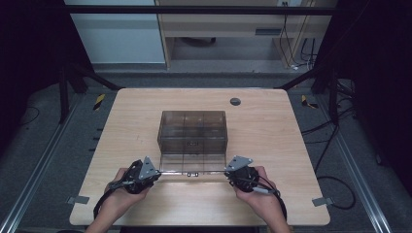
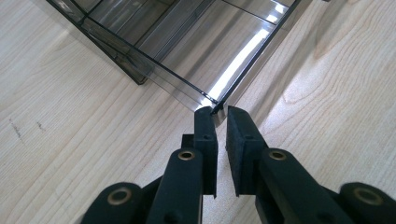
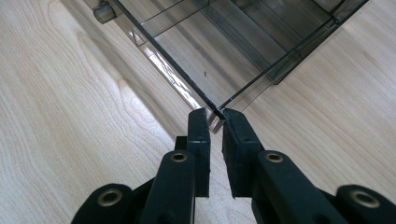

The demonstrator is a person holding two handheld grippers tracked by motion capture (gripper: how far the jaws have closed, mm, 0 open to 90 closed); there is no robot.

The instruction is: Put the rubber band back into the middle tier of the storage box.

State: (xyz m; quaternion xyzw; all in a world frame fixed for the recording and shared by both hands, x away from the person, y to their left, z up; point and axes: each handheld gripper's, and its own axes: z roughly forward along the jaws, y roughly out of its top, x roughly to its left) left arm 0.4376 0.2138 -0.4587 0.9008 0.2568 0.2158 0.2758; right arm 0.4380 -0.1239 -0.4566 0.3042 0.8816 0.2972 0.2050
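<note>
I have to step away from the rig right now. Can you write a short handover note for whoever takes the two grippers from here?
Left gripper: shut on the near left corner of the lid, jaws nearly together.
Right gripper: shut on the near right corner of the same lid.
The smoky clear plastic box sits mid-table; its hinged lid is swung open toward the person, with its front edge low near the tabletop. The box's compartments look empty.
Done: both lid corners are gripped.
Left: probably swinging the lid either over to close or fully down; I cannot tell which. Keep both hands level so the lid does not twist.
</note>
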